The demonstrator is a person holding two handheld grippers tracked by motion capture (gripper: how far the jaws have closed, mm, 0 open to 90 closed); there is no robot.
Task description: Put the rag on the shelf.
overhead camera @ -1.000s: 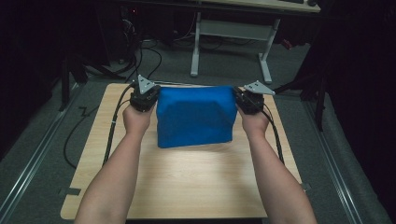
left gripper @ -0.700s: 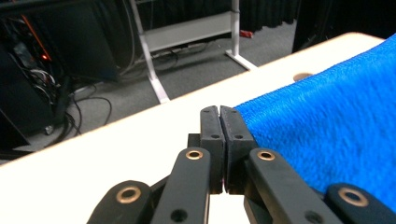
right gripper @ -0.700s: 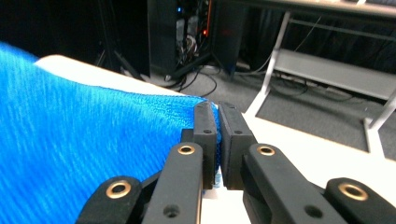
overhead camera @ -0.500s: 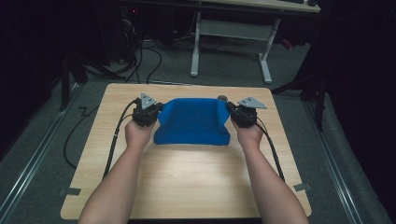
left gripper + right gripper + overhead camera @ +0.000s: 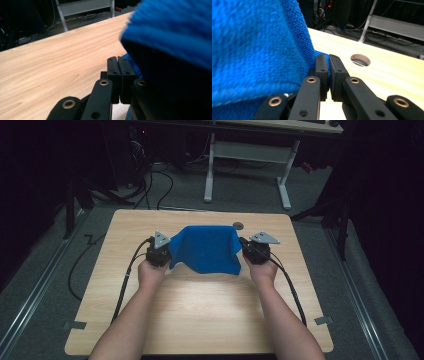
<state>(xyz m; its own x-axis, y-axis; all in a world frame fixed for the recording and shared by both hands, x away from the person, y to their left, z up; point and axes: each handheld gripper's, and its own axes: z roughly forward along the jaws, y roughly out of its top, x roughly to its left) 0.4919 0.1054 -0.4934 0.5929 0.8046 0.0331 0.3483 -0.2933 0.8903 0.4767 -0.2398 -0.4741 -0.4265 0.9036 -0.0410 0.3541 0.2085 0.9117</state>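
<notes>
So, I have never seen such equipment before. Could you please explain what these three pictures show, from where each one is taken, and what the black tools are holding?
There is no robot here. A person stands at a wooden table and holds a hand tool in each hand: the left gripper and the right gripper. Each has two black jaws that pinch things.

The high view comes from a fixed camera above the table, looking forward and down, so the forearms enter from the bottom. The other two pictures come from small cameras mounted on the grippers, each looking along its own jaws.

Between the grippers hangs a blue cloth, a towel by its looped texture. Each gripper is shut on one side of it; the right gripper view shows blue fabric pinched between the jaws. The cloth sags in the middle, and its lower edge seems to reach the table. A round hole sits near the table's far edge.
</notes>
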